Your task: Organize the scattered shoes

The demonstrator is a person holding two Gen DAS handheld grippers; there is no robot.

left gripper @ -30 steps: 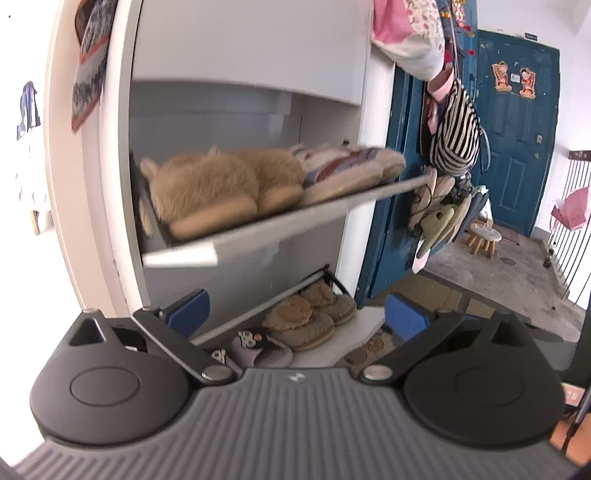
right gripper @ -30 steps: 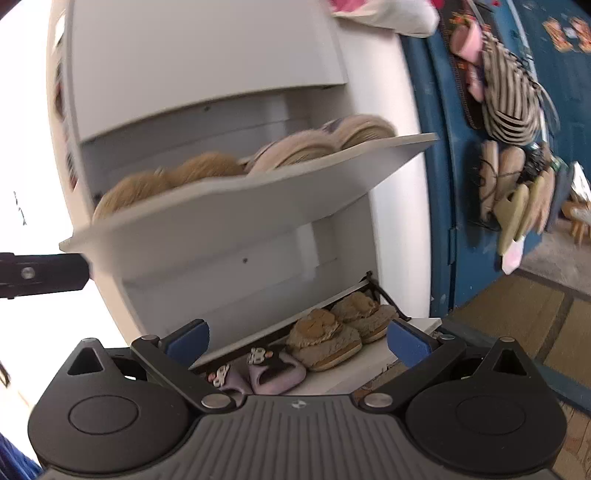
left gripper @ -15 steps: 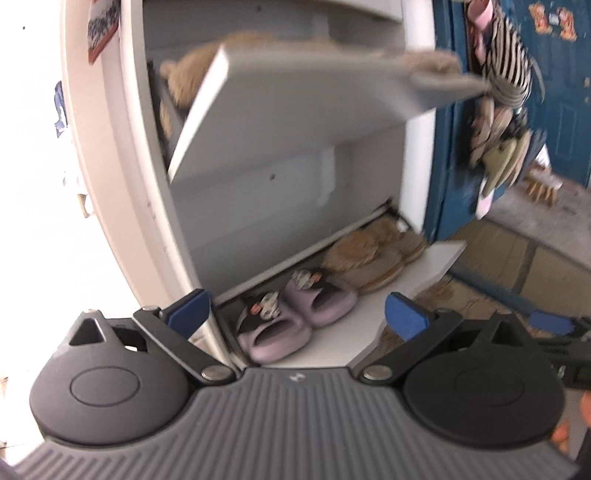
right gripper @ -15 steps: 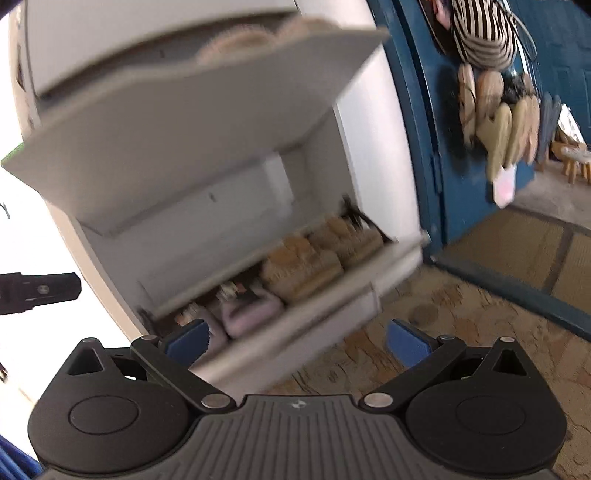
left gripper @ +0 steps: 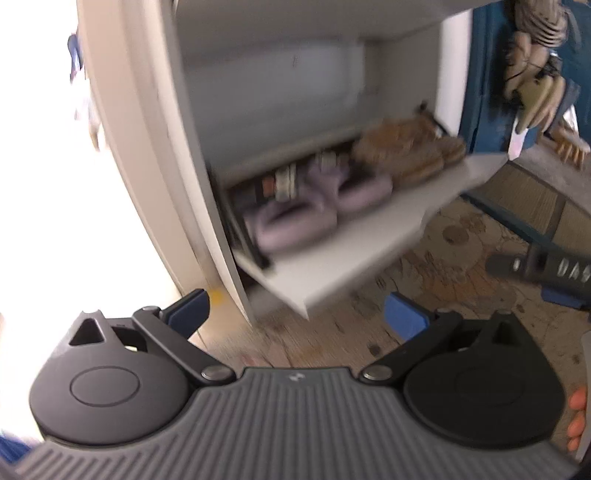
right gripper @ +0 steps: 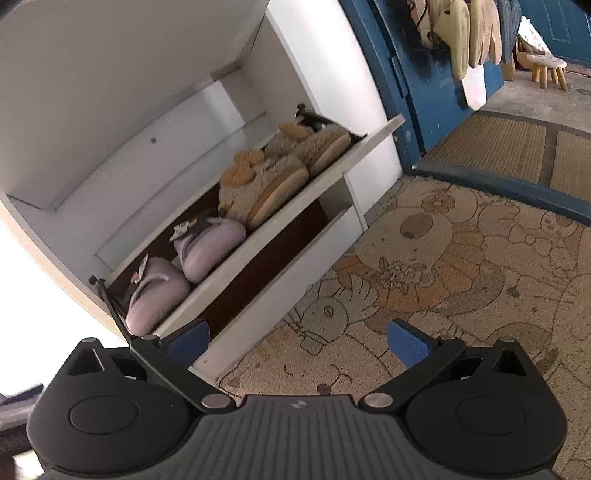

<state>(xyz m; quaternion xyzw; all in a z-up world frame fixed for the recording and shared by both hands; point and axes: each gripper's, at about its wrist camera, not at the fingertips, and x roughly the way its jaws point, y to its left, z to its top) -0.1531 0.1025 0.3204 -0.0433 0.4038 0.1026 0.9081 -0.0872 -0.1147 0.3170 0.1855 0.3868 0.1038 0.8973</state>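
A white shoe cabinet (right gripper: 110, 122) stands with its lower flap drawer (right gripper: 295, 206) tilted open. In the drawer lie a pair of lilac slippers (right gripper: 207, 243) on the left and a pair of tan fuzzy slippers (right gripper: 280, 173) on the right. The left wrist view shows the same lilac slippers (left gripper: 306, 210), tan slippers (left gripper: 402, 151) and drawer flap (left gripper: 369, 240), blurred. My left gripper (left gripper: 297, 314) is open and empty, low in front of the drawer. My right gripper (right gripper: 297, 336) is open and empty too, over the floor mat beside the drawer. The right gripper's finger (left gripper: 546, 269) shows at the left view's right edge.
A patterned cartoon floor mat (right gripper: 443, 266) covers the floor before the cabinet. A blue door (right gripper: 413, 74) with hanging slippers (right gripper: 465, 33) stands to the right. A small wooden stool (right gripper: 546, 70) sits further back. A woven mat (right gripper: 491, 147) lies by the doorway.
Both grippers have dropped from the upper drawer down to the lower one. The upper drawer with its slippers has left both views. Both stay open.
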